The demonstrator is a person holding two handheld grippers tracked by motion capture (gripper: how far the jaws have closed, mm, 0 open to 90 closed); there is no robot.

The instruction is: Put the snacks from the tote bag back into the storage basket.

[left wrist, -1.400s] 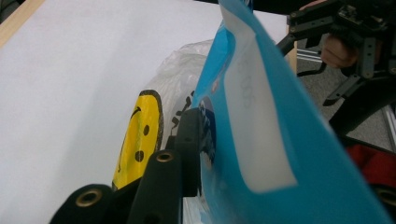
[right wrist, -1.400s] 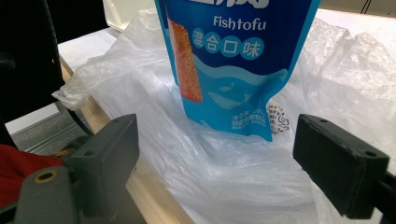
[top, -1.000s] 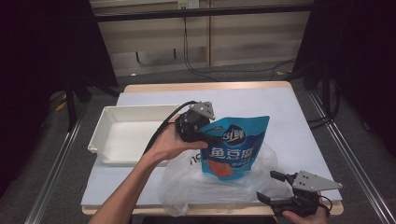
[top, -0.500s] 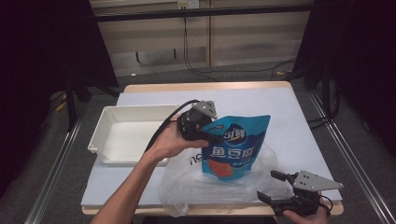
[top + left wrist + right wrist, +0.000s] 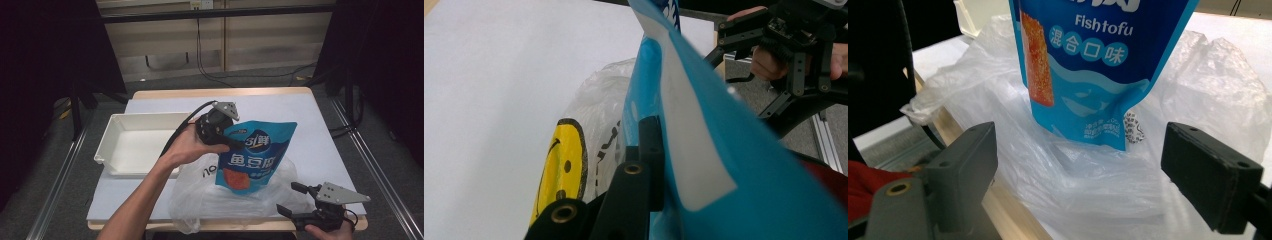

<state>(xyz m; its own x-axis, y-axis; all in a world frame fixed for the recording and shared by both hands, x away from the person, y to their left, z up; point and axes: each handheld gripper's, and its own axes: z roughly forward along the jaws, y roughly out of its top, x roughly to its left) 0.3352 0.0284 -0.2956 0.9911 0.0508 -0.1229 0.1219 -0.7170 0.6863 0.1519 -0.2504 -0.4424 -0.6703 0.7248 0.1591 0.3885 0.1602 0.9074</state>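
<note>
Found next to nothing changed over the last second. Kept the blue fish-tofu pouch (image 5: 257, 155) upright at the same height, its bottom edge just touching the crumpled clear plastic bag (image 5: 200, 205) on the table (image 5: 320, 125). Nudged the right gripper (image 5: 292, 199) only slightly. Read it as a pause mid-step; could not tell whether the pouch was going into the bag or coming out.

Clamped the left gripper (image 5: 235, 143) on the pouch's upper edge, fingers (image 5: 651, 150) pressed tight against the blue film, the rest of the pouch hanging below and beyond them. Wrapped the left hand (image 5: 187, 147) around the gripper body with the forearm reaching up across the bag, the white tray (image 5: 117, 167) well off behind the fingers.

Held the right gripper low at the table's near edge, fingers (image 5: 1213, 172) spread wide and empty — aimed at the bag, with loose plastic and the pouch's bottom directly ahead between them, near but not touched.
</note>
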